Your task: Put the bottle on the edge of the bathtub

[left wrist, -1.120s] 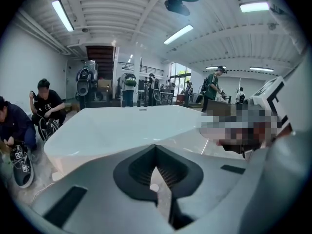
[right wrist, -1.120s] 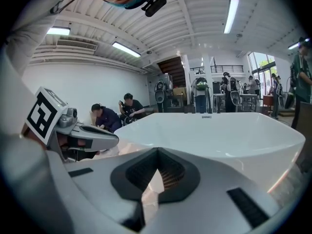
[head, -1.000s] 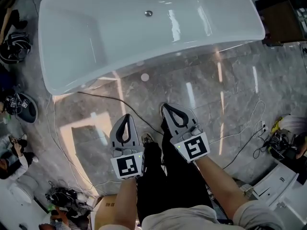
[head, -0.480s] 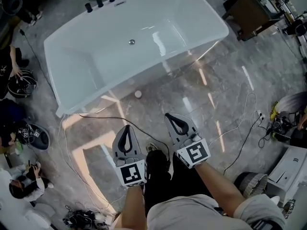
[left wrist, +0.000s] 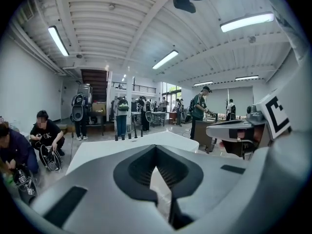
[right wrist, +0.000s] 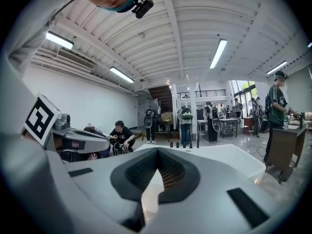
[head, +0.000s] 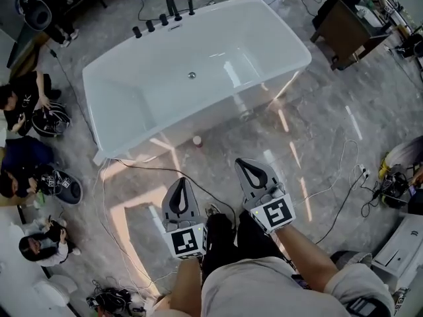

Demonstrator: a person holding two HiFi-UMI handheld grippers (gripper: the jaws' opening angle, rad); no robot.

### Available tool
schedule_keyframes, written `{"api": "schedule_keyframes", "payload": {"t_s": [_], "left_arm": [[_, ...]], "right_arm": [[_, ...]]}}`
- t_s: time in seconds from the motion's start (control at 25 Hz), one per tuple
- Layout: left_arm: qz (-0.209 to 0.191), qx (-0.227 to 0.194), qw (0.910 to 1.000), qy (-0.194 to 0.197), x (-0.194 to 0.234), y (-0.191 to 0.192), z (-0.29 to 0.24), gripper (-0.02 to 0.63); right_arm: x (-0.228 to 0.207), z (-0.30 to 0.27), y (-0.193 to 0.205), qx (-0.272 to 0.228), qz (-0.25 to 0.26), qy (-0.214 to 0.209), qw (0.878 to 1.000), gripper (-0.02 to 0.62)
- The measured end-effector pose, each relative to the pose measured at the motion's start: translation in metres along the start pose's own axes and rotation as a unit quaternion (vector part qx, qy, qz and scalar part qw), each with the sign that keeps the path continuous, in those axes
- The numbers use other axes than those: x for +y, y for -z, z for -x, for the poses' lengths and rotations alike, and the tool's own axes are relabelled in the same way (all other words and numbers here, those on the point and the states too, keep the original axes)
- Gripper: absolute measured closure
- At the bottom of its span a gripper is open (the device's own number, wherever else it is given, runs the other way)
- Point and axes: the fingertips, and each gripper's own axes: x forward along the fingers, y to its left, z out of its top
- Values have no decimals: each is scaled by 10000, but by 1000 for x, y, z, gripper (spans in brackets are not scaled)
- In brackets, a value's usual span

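**Both claws shut and empty, bottle down on the floor by the bathtub**

A big room with a shiny grey stone floor (head: 317, 131) is seen from above. A white bathtub (head: 152, 84) is set in the middle of it, with black taps (head: 165, 15) on its far rim. People (head: 26, 104) are seen crouched at the left, and a black cable (head: 152, 167) is laid across the floor.

What is taken to be the bottle (head: 197, 140) is seen on the floor, just beside the near wall of the bathtub. It is very small here, so this cannot be known for sure. Only a round top is shown, so it is judged to be standing up.

The left claw (head: 180, 189) and the right claw (head: 248, 169) are held side by side above the person's legs. Both are closed tight, and nothing is held in either one.

The bottle lies ahead of both claws, between them and the bathtub, and lower down. It is a little more on the left claw's side, so that claw is judged to be slightly nearer. In both gripper views the bathtub and the room are seen, but not the bottle, so the claws are pointed over it. A claw would likely have to be opened, lowered and brought forward.
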Motion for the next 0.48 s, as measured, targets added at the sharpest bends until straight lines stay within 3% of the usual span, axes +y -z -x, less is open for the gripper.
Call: {"api": "schedule_keyframes", "payload": {"t_s": [0.2,0.48], "left_arm": [[-80,-151,9998,-67,-21,-23,19,597],[-170,-376,9991,-40,-39,-51,38,595]], "right_arm": [[0,25,-25,-265,425,-143,9986,589],[12,51,-56,-415,449,-256,9978,589]]}}
